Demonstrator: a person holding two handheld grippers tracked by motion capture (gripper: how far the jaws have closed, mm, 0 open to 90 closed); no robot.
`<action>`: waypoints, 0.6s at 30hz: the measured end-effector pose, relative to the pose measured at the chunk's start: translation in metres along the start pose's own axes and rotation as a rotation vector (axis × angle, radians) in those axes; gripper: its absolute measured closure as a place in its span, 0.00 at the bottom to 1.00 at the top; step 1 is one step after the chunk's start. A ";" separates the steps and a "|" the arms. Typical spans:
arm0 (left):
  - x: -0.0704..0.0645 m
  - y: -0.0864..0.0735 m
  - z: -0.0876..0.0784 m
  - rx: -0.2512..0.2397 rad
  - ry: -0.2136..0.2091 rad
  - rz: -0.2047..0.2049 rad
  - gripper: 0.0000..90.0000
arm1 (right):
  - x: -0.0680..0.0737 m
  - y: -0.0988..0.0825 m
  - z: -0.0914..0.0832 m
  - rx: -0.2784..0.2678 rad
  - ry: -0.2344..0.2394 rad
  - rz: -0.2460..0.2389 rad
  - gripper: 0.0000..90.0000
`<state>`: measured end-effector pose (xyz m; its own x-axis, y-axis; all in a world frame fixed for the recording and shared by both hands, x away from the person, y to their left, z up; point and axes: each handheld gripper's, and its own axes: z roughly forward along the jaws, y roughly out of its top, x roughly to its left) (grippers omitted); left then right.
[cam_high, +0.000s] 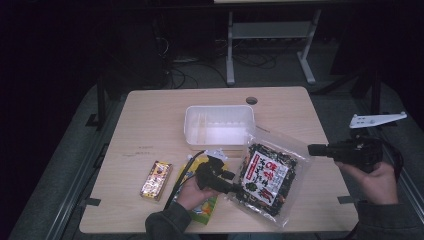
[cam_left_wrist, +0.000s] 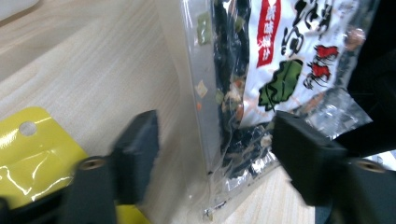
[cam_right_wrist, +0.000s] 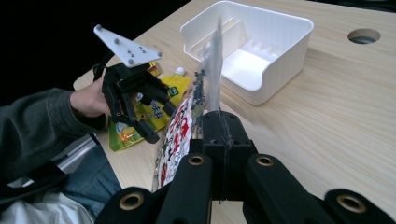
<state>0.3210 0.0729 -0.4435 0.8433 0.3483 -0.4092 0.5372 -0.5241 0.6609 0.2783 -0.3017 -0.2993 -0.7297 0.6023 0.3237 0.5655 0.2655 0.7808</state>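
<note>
**Two grippers, one slippery packet**

Two grippers met on the seaweed snack packet (cam_high: 268, 175), which was lifted off the table (cam_high: 150, 120) at about five o'clock from the white bin (cam_high: 218, 125). The right gripper (cam_right_wrist: 219, 122) was clenched on the packet's clear edge, jaws pressed flat together. The left gripper (cam_left_wrist: 215, 140) stood released, its jaws wide on either side of the packet's lower corner – touching nothing that could be seen.

The risk, as it looked: a single pinch on thin sealed film could slip or tear, and the packet would drop or swing against the left jaws. A clumsy closing of the left gripper might crush the contents instead of the seam.

The yellow pouch (cam_high: 206, 202) at nine o'clock of the packet lay half under the left hand (cam_high: 192, 192) – its print unreadable. The small gold packet (cam_high: 156, 180) further at nine o'clock was too dim to identify.
</note>
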 end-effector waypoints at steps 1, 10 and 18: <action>0.000 0.000 0.000 0.000 0.000 0.000 0.29 | 0.001 0.001 0.000 -0.003 0.008 -0.006 1.00; 0.003 0.002 0.004 -0.007 -0.084 -0.011 0.35 | 0.014 0.012 0.002 -0.011 0.040 -0.047 1.00; -0.001 0.003 -0.005 -0.010 -0.135 0.060 0.72 | 0.012 0.013 0.004 -0.022 0.037 -0.046 1.00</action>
<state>0.3215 0.0747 -0.4379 0.8687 0.2089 -0.4492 0.4863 -0.5330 0.6924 0.2783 -0.2883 -0.2877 -0.7685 0.5615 0.3067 0.5232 0.2756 0.8064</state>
